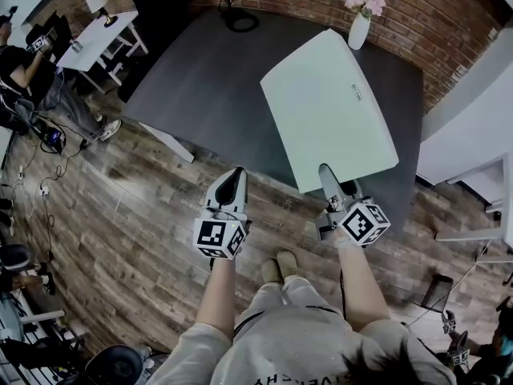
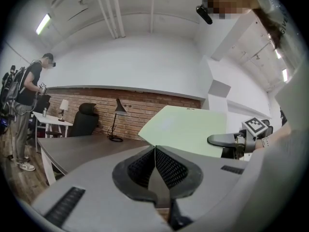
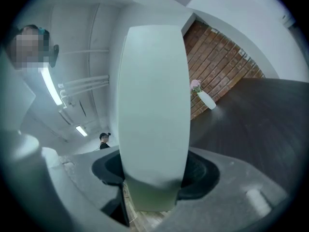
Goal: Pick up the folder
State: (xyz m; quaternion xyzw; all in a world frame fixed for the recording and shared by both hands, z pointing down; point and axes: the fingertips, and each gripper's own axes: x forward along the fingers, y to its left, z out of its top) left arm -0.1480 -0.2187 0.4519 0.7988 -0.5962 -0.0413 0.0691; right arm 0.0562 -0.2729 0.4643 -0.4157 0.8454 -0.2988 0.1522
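A pale green folder point(image 1: 329, 107) hangs lifted above the dark grey desk point(image 1: 200, 87), held by its near edge. My right gripper point(image 1: 329, 176) is shut on that edge, and in the right gripper view the folder point(image 3: 153, 110) fills the middle, squeezed between both pads. My left gripper point(image 1: 235, 180) hovers to the folder's left over the desk's front edge, jaws together with nothing in them. The left gripper view shows its pads meeting point(image 2: 155, 167), with the folder point(image 2: 186, 129) and the right gripper point(image 2: 227, 140) off to the right.
A white vase with pink flowers point(image 1: 360, 24) stands at the desk's far edge by the brick wall. A black lamp base point(image 1: 238, 18) sits at the back. A white side table point(image 1: 100, 38) and a seated person point(image 1: 24, 70) are at left. Wooden floor lies below.
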